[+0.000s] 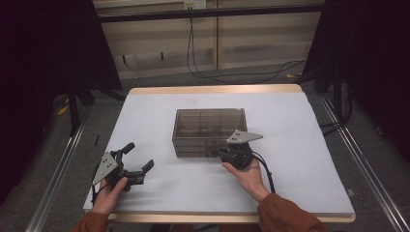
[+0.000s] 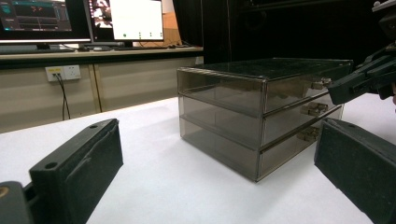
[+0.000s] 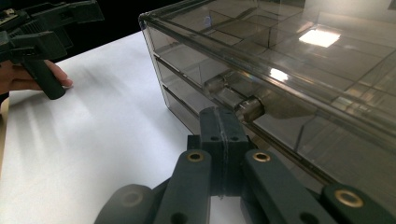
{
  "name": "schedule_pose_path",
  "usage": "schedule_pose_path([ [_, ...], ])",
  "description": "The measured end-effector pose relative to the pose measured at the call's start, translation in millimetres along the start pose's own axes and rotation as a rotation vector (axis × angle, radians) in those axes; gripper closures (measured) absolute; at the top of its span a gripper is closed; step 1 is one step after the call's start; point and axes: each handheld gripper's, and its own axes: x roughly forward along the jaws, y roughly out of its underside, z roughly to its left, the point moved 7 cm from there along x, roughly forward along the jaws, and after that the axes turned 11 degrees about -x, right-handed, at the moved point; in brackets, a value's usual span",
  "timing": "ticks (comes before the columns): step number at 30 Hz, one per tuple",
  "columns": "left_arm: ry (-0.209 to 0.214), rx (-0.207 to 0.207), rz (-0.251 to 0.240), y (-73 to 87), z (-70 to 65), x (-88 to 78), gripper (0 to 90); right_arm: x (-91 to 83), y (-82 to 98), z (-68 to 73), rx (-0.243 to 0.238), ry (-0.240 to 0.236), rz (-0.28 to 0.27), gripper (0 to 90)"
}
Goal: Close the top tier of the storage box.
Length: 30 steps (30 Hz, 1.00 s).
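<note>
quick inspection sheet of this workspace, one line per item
surface: white sheet over a wooden table, bare around the job's thing
job's things: smoky clear drawer box mid-table, three drawers, all pushed in; small handles on the front
clutter: nothing seen
grippers: right claw shut, tip at a front handle of the drawer box, contact cannot be told; left claw open and holding nothing, resting at the table's near left
cables: black cable trailing from the right claw; more black cables on the floor beyond the table
surroundings: dark curtains on both sides, monitors on a desk, wall socket
</note>
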Motion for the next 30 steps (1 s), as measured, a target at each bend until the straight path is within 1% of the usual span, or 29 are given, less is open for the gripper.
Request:
schedule_pose_path([
  [3,-0.003,0.004,-0.001,-0.2,0.4,-0.2,1.0,-1.5,-0.1,0.4,0.005,-0.011,0.001,90.0],
  [4,-0.003,0.004,-0.002,-0.2,0.3,-0.2,1.0,-3.4,0.1,2.1,0.007,-0.029,0.007,87.7],
  [5,-0.005,0.009,-0.002,-0.3,0.7,-0.3,1.0,-6.0,0.5,3.8,0.006,-0.034,0.009,86.2],
  [7,-0.003,0.004,-0.001,-0.2,0.4,-0.2,1.0,-11.9,1.5,7.5,0.012,-0.063,0.005,83.5],
  [9,-0.004,0.004,-0.002,-0.2,0.3,-0.2,1.0,-17.6,2.7,8.1,0.005,-0.061,0.013,78.3],
  [11,-0.007,0.009,-0.002,-0.3,0.7,-0.3,1.0,-26.0,3.4,6.9,0.023,-0.066,0.008,70.0],
  [14,-0.005,0.006,-0.002,-0.2,0.4,-0.2,1.0,-38.6,6.1,6.4,0.028,-0.066,0.007,60.6],
  [15,-0.004,0.004,-0.002,-0.2,0.3,-0.2,1.0,-43.0,8.4,6.7,0.027,-0.063,0.012,57.7],
  [17,-0.004,0.004,-0.002,-0.2,0.3,-0.2,1.0,-51.8,14.2,6.2,0.013,-0.041,0.031,53.3],
  [19,-0.005,0.005,-0.002,-0.2,0.3,-0.2,1.0,-61.0,19.3,5.6,0.020,-0.030,0.034,49.2],
  [21,-0.004,0.003,-0.004,-0.3,0.0,0.0,1.0,-70.4,23.5,3.7,0.020,-0.009,0.034,44.9],
  [23,-0.008,0.012,-0.002,-0.4,0.8,-0.3,0.9,-80.0,26.9,0.8,0.034,0.012,0.028,39.5],
  [25,-0.008,0.012,-0.002,-0.3,0.8,-0.3,0.9,-89.5,31.1,-3.2,0.046,0.032,0.025,34.8],
  [27,-0.005,0.006,-0.003,-0.2,0.2,-0.1,0.9,-98.1,37.3,-6.4,0.054,0.055,0.033,29.6],
  [29,-0.004,0.005,-0.003,-0.2,0.2,-0.2,0.9,-104.0,45.9,-8.0,0.065,0.062,0.052,26.6],
  [30,-0.003,0.004,-0.001,-0.2,0.4,-0.2,1.0,-107.9,52.7,-9.3,0.066,0.077,0.065,25.2],
])
